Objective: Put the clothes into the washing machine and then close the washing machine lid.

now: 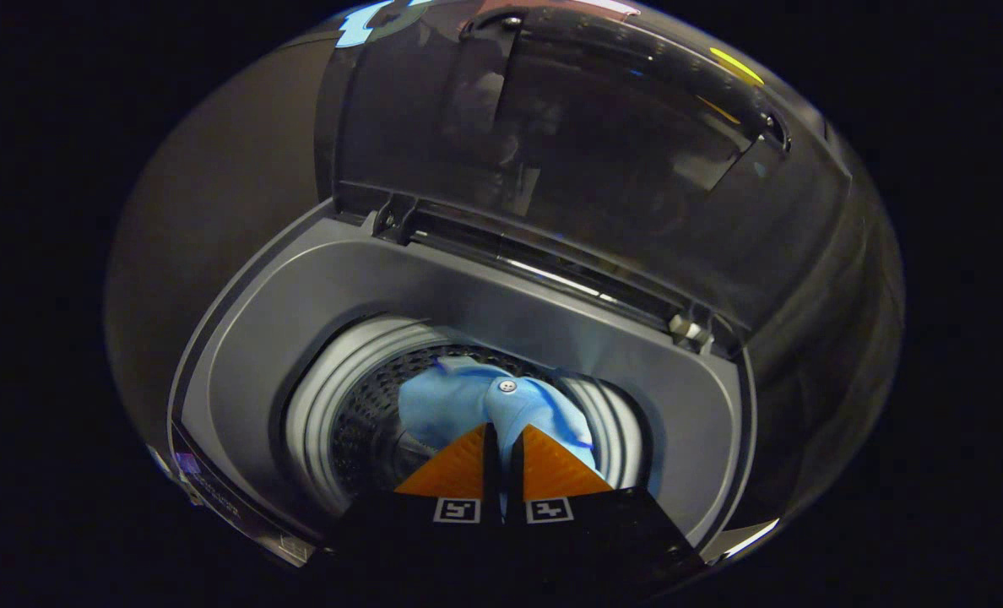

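Hand-held gripper [501, 435] pinches blue shirt [468, 401] over drum [358, 414], lid [569, 143] up.

The gripper camera looks steeply down from just above the washing machine [468, 279] — close in, facing its raised lid [569, 143].

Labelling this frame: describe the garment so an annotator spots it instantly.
Start at the top-loading washing machine with its lid raised. Look down into the round drum: the light blue garment hangs there, pinched at the gripper fingertips. Its white button sets it apart.
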A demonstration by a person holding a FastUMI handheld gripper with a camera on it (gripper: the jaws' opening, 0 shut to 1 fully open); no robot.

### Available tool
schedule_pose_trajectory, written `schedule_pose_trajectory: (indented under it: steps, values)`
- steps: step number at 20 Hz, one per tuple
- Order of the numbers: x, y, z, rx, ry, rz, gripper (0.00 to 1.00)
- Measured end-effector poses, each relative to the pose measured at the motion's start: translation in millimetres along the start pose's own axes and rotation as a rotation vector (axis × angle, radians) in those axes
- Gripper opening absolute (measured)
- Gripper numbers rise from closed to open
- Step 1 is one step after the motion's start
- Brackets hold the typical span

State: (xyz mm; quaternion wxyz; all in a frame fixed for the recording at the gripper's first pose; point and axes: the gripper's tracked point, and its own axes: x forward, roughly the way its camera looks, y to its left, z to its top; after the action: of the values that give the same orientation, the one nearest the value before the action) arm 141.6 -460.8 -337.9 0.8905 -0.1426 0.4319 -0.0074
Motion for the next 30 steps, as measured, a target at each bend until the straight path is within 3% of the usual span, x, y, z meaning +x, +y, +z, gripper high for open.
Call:
schedule_pose_trajectory:
  steps: [6, 11, 13, 14, 19, 30]
  values:
    - [15, 7, -9, 0.094, 0.058, -0.002, 0.05]
    - [20, 13, -19, 0.086, 0.108, 0.028, 0.08]
    - [30, 14, -25, 0.092, 0.123, 0.049, 0.69]
    - [8, 16, -17, 0.099, 0.12, 0.045, 0.99]
    - [2, 1, -7, 0.167, 0.091, 0.008, 0.99]
    - [-28, -6, 16, 0.215, 0.042, 0.007, 0.99]
